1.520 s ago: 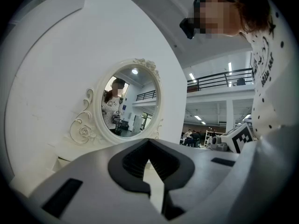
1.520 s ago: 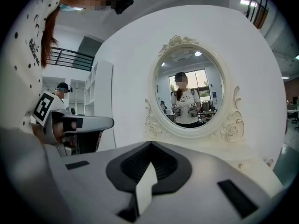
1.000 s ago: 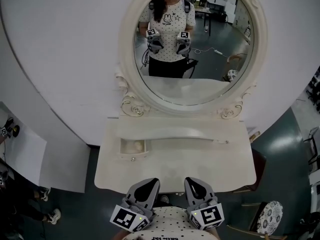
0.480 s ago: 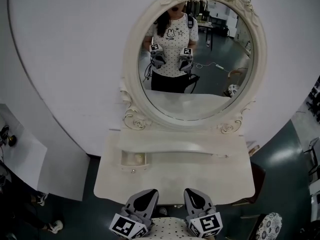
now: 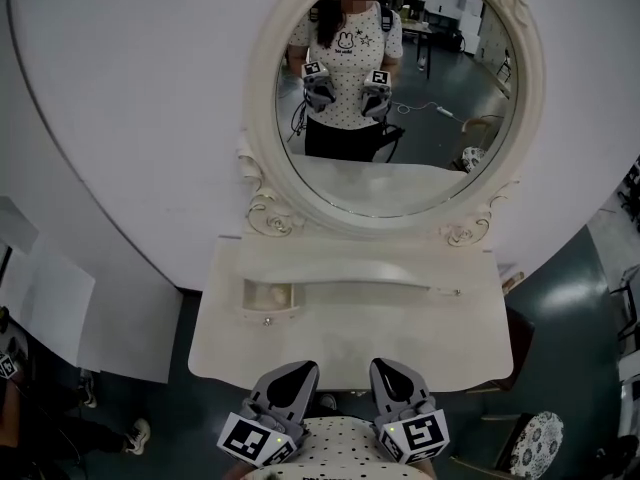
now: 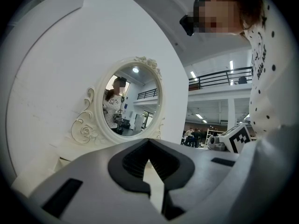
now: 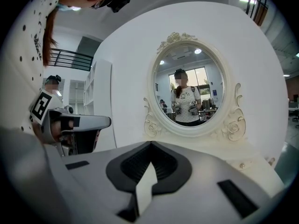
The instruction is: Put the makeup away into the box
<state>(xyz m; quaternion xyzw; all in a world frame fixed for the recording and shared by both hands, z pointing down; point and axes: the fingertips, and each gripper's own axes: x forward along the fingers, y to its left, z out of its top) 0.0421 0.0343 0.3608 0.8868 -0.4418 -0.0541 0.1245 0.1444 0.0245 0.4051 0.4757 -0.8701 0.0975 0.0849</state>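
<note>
glossy cream-white dressing table top [image 5: 400, 338], smooth and curved at its front edge, is being faced at close range, and no makeup and no separate box are being made out on it. just before that edge, the grey plastic left gripper [image 5: 298, 370] with black ribbed pads and the matching grey right gripper [image 5: 390, 370] are being held side by side. both pairs of jaws are being kept pressed together with nothing between them. farther back, a small cream drawer [image 5: 266, 296] with a round knob is being shown pulled open at the left of the raised shelf, and a pale rounded thing is lying in it. whether that is makeup is not being settled at this size. behind it, an oval mirror [image 5: 420, 168] in a carved cream frame of roses and scrolls is being backed by a plain white matt panel [image 5: 130, 118]. such a bare top is being judged to fit either makeup already stowed or makeup yet to be reached, so no step is being named. any further grasp would be needing the jaws parted first.
</note>
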